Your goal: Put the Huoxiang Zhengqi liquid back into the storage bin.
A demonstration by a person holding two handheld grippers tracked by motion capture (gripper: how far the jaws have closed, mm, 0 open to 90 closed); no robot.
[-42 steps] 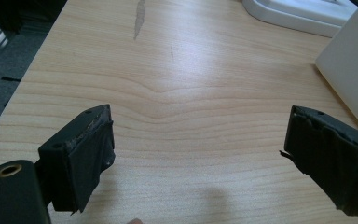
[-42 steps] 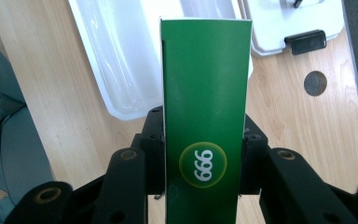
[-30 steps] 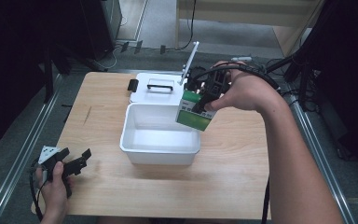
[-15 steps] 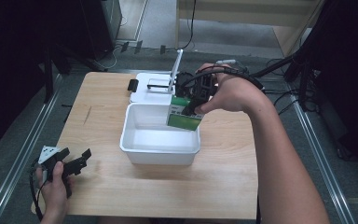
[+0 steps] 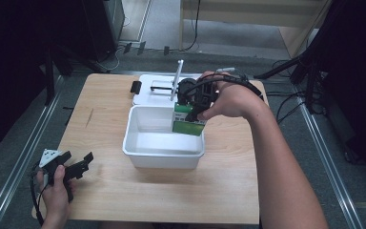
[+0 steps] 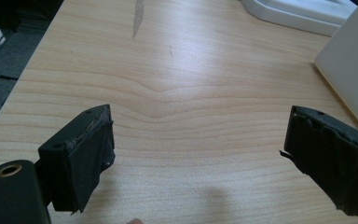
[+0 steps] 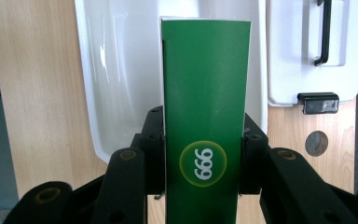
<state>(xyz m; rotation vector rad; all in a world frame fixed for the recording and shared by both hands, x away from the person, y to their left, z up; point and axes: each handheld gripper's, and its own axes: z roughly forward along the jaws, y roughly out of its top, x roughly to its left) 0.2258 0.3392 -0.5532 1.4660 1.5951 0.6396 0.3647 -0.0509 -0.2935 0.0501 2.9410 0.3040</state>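
Clamped on both flat sides of the green box [image 7: 206, 116], the right gripper [image 5: 196, 102] is now lowering it past the white bin [image 5: 163, 152] rim, likely nearing release, while the left gripper [image 5: 74, 167] is resting spread and empty on the table [image 5: 228, 191].

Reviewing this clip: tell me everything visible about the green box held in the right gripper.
The green cardboard-looking box is a slim rectangular carton with white edges and a yellow-ringed circle printed with white digits. The right gripper clamps it, a black jaw pressed on each narrow side. In the high view the box stands roughly upright at the far right corner of the white plastic bin, its lower part at or below the rim. Whether it touches the bin cannot be told.
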